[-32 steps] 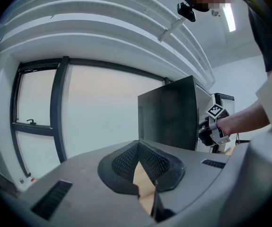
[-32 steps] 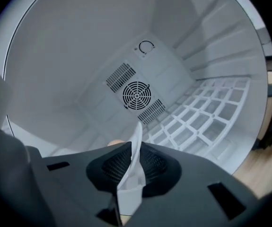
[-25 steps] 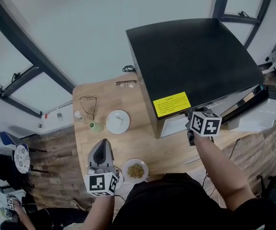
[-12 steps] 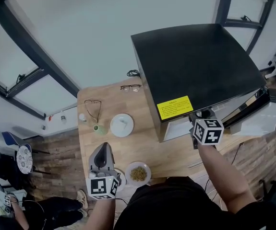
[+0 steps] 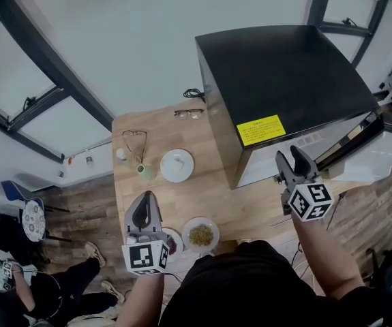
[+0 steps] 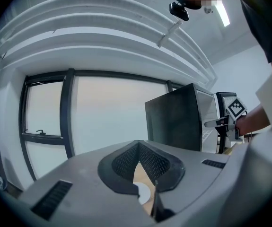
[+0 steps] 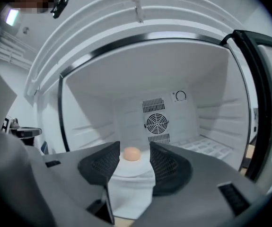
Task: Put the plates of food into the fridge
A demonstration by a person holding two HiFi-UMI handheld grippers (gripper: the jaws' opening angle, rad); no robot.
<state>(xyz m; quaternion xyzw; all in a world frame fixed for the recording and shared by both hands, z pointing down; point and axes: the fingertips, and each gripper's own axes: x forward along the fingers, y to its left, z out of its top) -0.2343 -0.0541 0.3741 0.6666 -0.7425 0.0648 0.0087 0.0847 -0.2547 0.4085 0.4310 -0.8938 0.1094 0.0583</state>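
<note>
A: How far along are we?

B: Near us, the left gripper (image 5: 144, 203) is pressed together and empty. It is beside the red-food plate (image 5: 174, 242) and the brown-food plate (image 5: 200, 235) on the table (image 5: 209, 199). A white plate (image 5: 177, 165) waits farther off. I think those three still need moving. The right gripper (image 5: 290, 159) has just spread its jaws, with nothing between them, at the open fridge (image 5: 284, 73). The orange-food plate (image 7: 132, 166) already sits inside.

A: Any words?

B: There is a yellow label (image 5: 260, 130) on the fridge, but it is too small to read.

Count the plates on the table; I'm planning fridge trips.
3: a white plate by the green cup, a plate of brownish food at the near edge, a third plate beside it, partly under the left gripper.
</note>
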